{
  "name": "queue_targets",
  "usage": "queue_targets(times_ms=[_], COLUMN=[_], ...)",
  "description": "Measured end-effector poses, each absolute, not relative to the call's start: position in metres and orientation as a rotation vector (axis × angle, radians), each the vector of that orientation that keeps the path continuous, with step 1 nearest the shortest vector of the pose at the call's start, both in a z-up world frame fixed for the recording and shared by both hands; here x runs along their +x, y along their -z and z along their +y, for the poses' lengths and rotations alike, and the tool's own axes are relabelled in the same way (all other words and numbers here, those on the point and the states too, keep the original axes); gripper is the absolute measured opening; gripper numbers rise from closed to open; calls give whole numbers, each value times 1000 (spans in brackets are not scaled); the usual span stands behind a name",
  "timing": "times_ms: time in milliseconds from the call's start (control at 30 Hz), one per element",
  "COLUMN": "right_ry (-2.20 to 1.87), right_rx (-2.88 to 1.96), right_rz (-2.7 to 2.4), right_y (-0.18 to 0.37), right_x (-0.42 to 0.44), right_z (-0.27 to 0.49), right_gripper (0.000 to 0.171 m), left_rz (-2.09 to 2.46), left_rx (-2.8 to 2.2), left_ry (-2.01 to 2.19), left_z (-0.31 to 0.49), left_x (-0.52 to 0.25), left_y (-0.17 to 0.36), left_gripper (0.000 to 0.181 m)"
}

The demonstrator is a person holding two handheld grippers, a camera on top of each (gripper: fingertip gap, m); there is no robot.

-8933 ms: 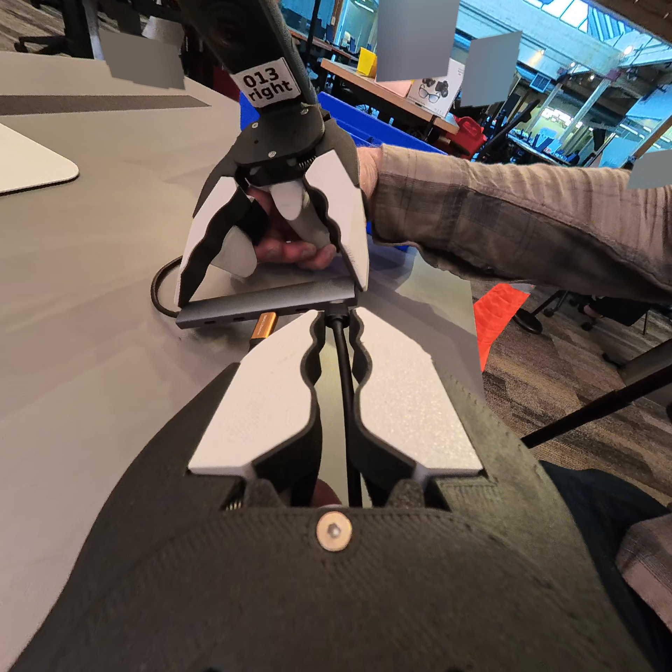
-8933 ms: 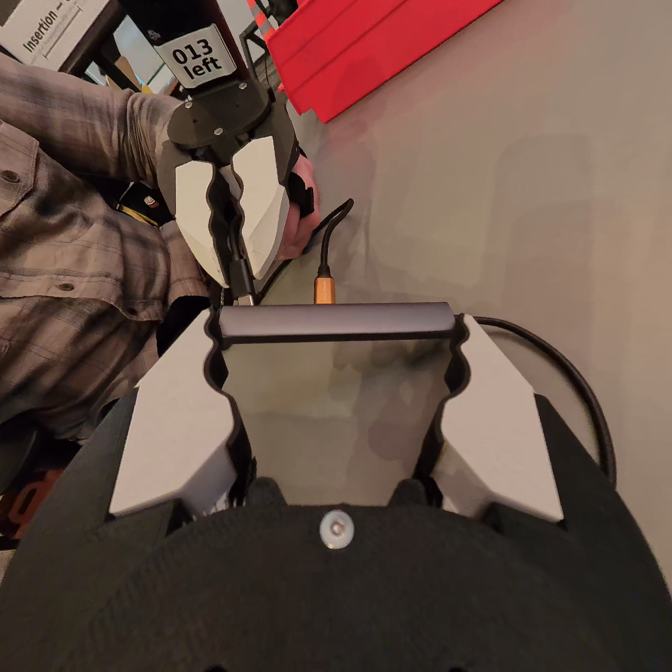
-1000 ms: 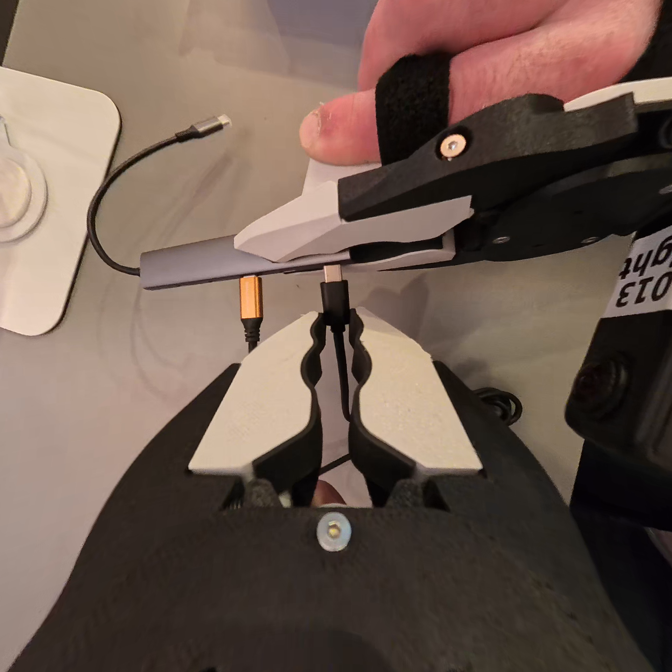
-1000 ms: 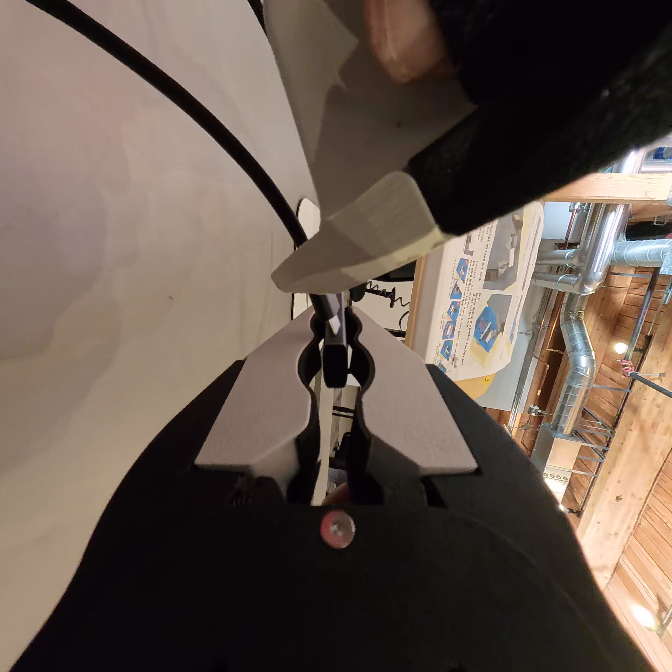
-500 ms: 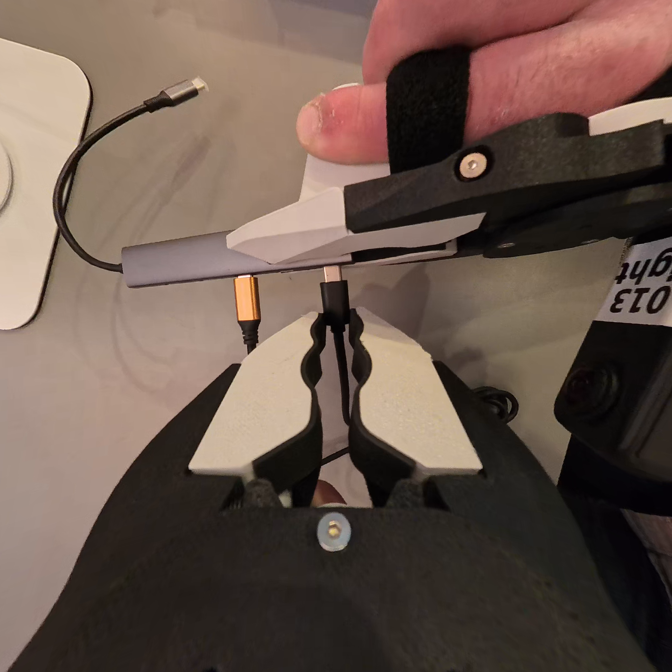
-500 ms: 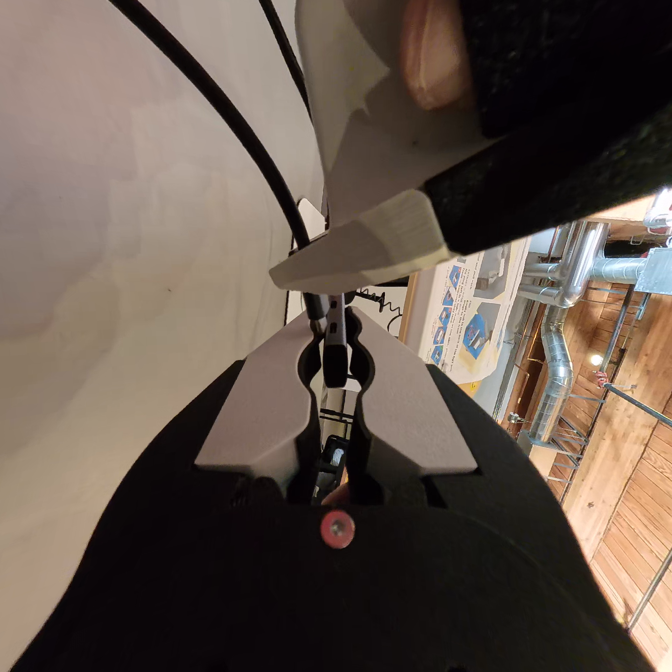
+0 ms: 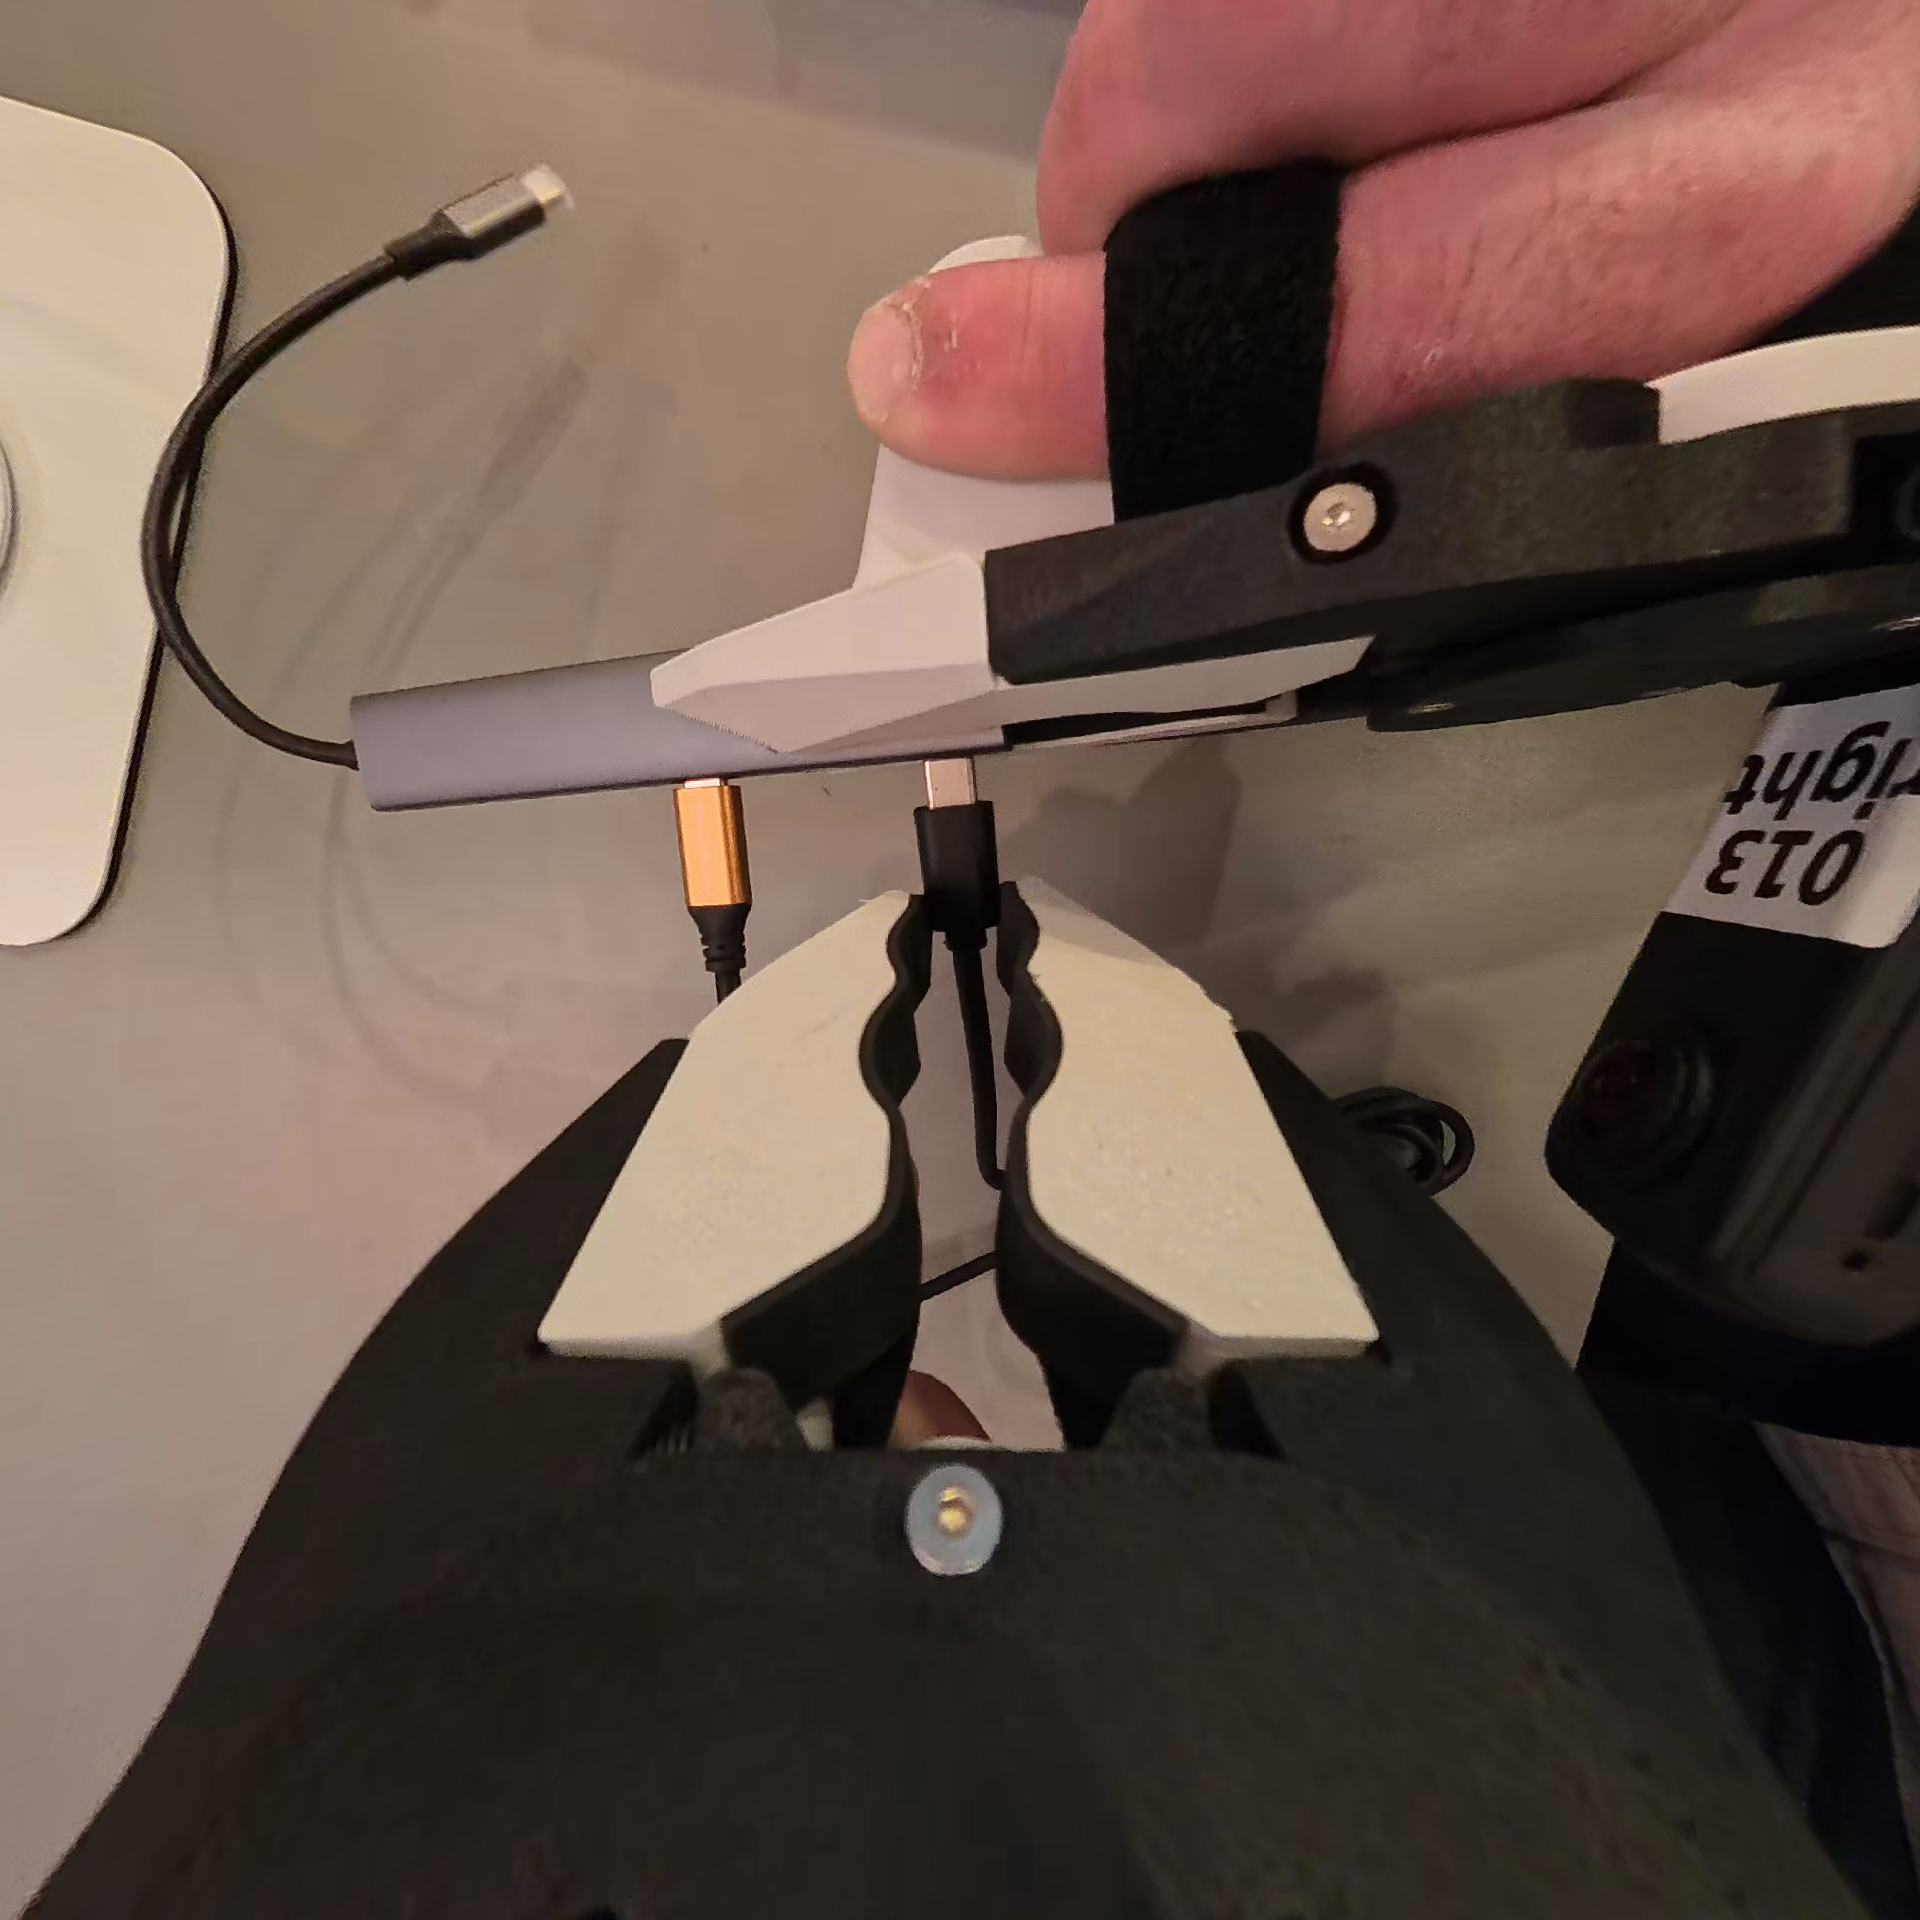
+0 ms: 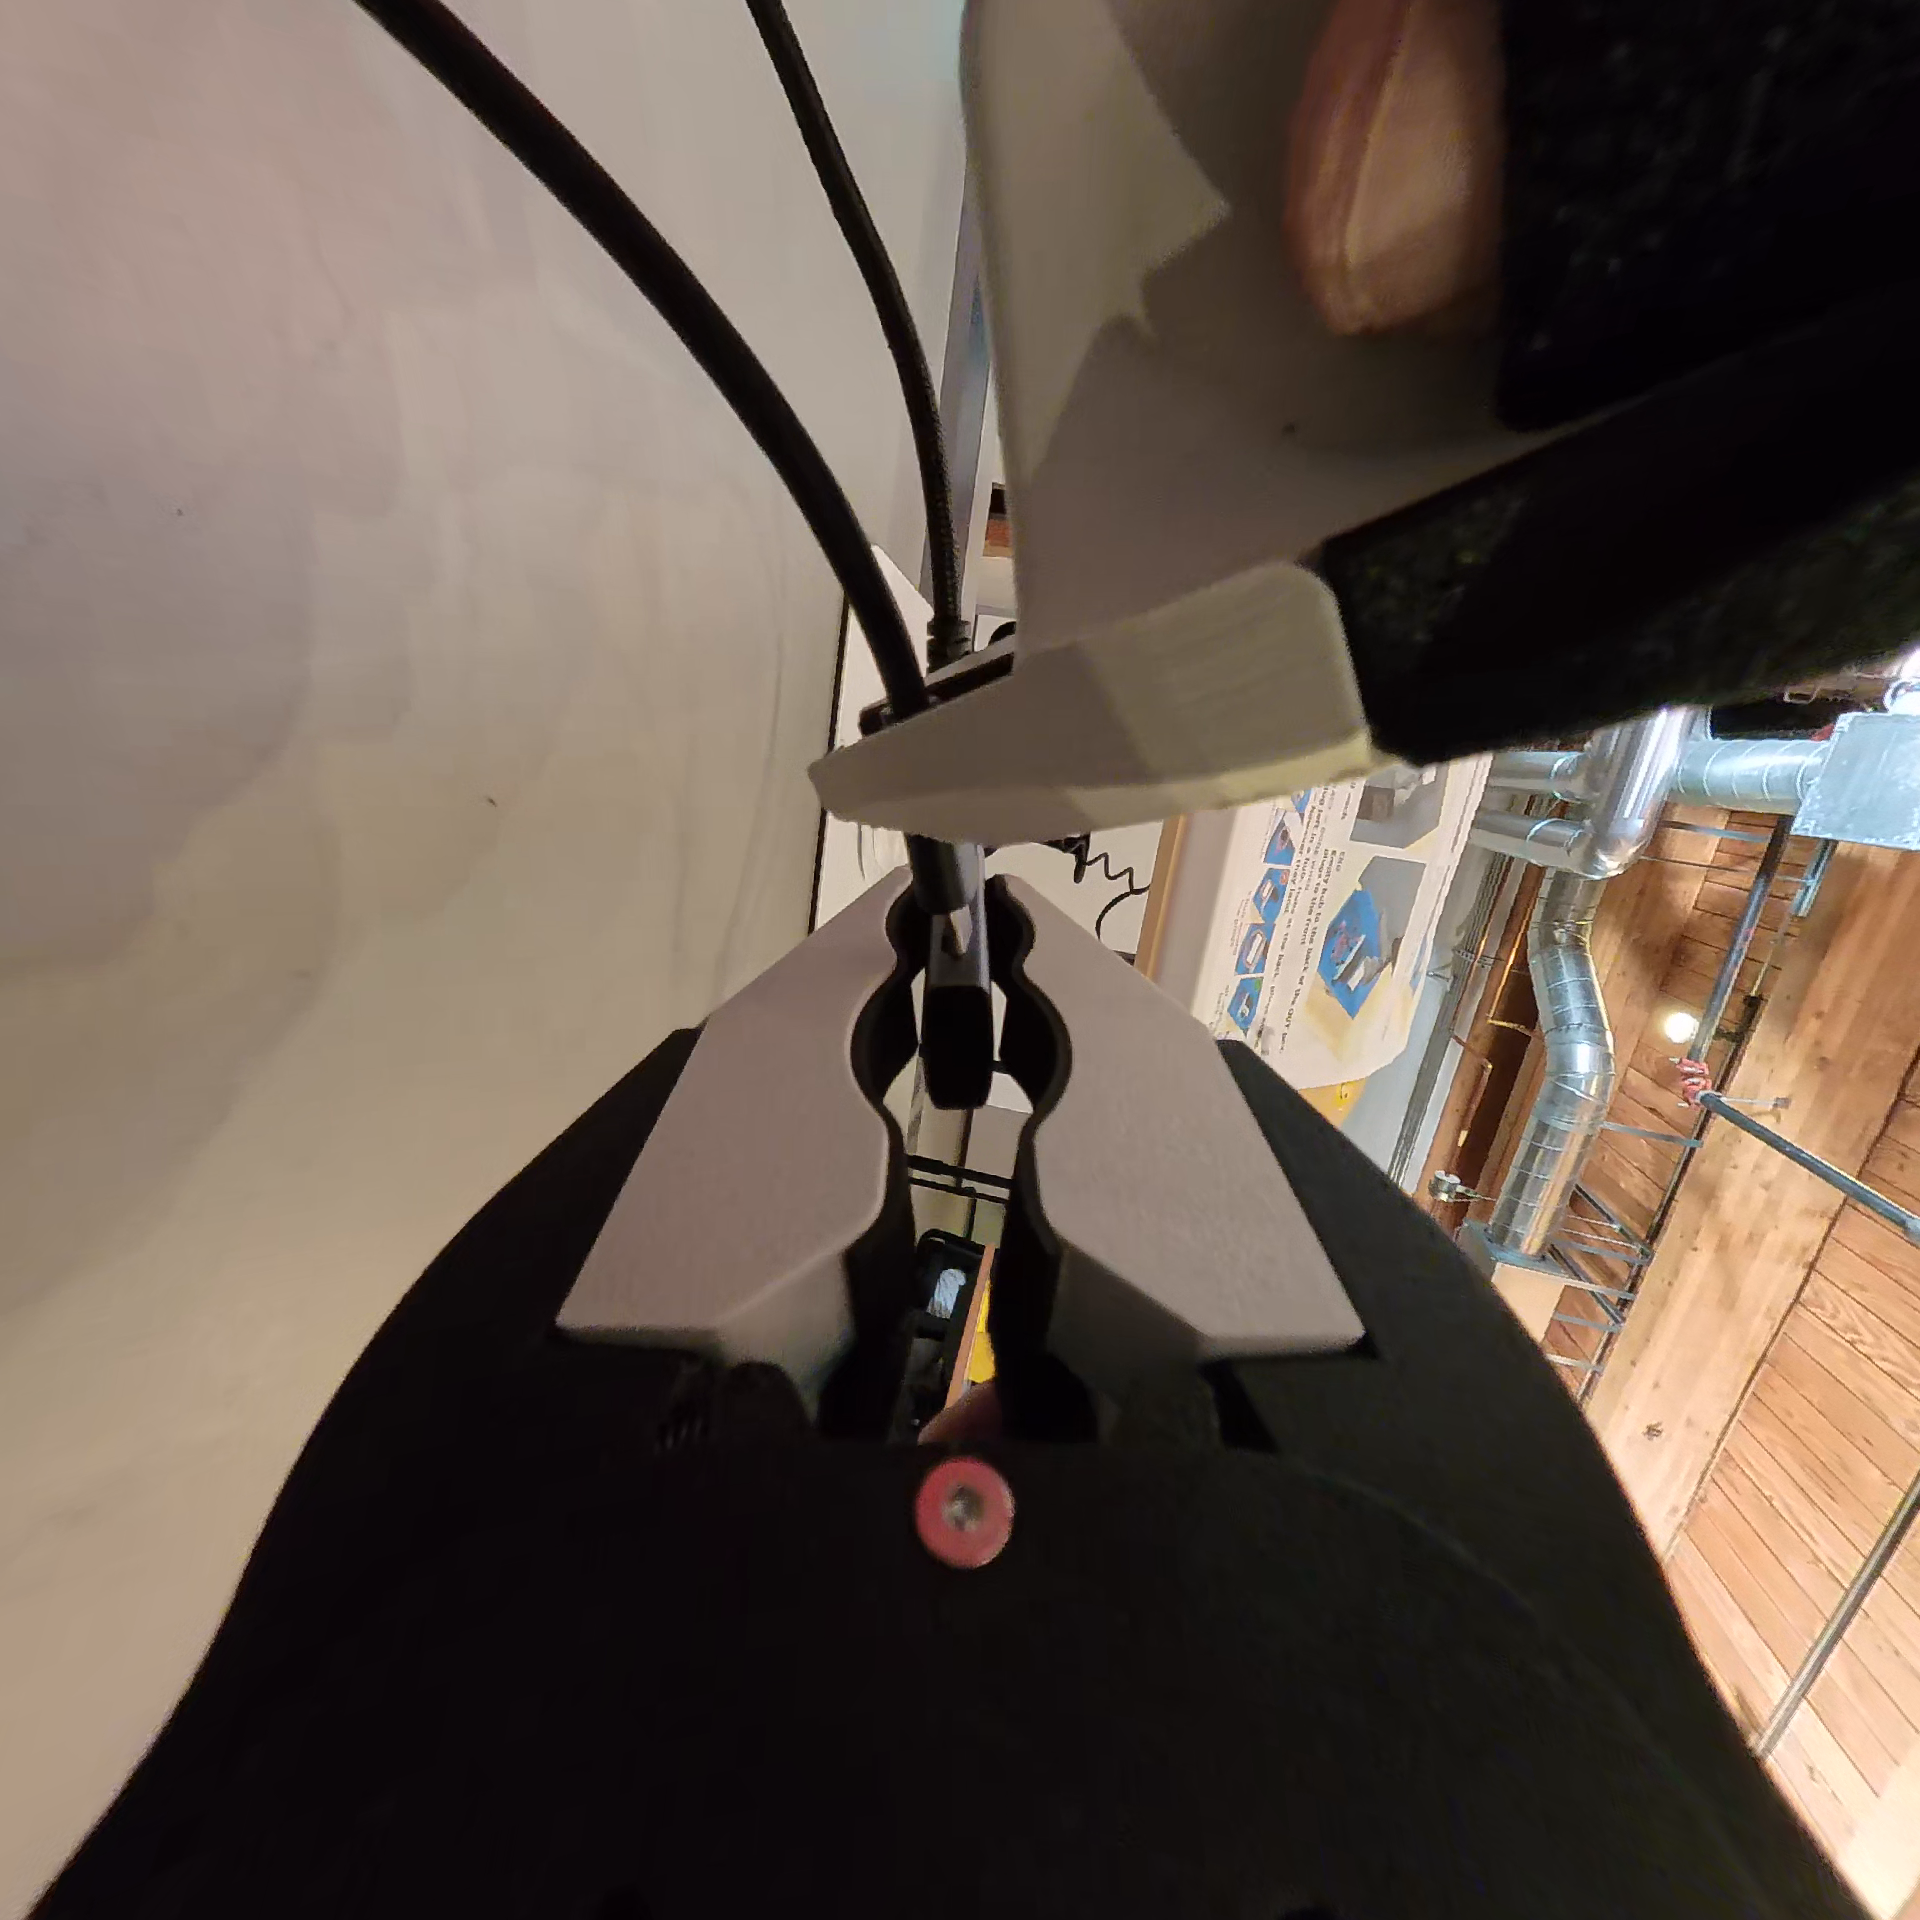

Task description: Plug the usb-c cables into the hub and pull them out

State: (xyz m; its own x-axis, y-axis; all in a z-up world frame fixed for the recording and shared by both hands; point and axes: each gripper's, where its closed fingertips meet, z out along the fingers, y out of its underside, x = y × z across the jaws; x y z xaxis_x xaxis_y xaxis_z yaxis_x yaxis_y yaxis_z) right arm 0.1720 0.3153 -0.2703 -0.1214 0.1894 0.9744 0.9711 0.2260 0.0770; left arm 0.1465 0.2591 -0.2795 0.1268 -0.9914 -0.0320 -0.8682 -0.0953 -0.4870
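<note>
Hub [image 7: 509,743]: grey bar, held off the counter [image 7: 436,1091] and roughly level, port edge facing the left gripper. The right gripper [image 7: 831,696] is clamped across one end of it, white fingers [image 7: 831,675] closed flat on its top and underside; judged purpose is to brace the hub so a cable can be worked against it. In the right wrist view the hub end [image 8: 961,992] sits pinched between the right gripper's own fingers [image 8: 748,1132].

Black cable plug [image 7: 956,852]: just below the hub's port edge, silver tip bare and at the edge; whether it is partly seated or fully clear cannot be told. The left gripper [image 7: 956,914] has its fingers closed on the plug body, cable running back between them, so the plug stays aligned square to the port.

Orange cable plug [image 7: 710,847]: beside the black one, toward the hub's free end, seated in the hub and untouched.

Hub's own lead [image 7: 197,520]: leaves the hub's free end, loops up over the counter, ends in a loose grey connector [image 7: 488,213] beyond the hub.

White pad [image 7: 94,520]: lies on the counter, past the hub's free end.

Judgement: black plug is mid-step at the port; orange is yet to be pulled.
</note>
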Motion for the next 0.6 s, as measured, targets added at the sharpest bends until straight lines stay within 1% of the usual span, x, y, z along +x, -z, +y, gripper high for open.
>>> queue_targets(times_ms=[600], right_ry=[1028], right_rx=[-1136], right_rz=[-1529], right_y=[274], right_x=[174], right_z=[316], right_gripper=[7], left_rz=[1833], left_rx=[-2075], left_ry=[421], left_z=[260], left_x=[150], left_y=[283], left_gripper=[11])
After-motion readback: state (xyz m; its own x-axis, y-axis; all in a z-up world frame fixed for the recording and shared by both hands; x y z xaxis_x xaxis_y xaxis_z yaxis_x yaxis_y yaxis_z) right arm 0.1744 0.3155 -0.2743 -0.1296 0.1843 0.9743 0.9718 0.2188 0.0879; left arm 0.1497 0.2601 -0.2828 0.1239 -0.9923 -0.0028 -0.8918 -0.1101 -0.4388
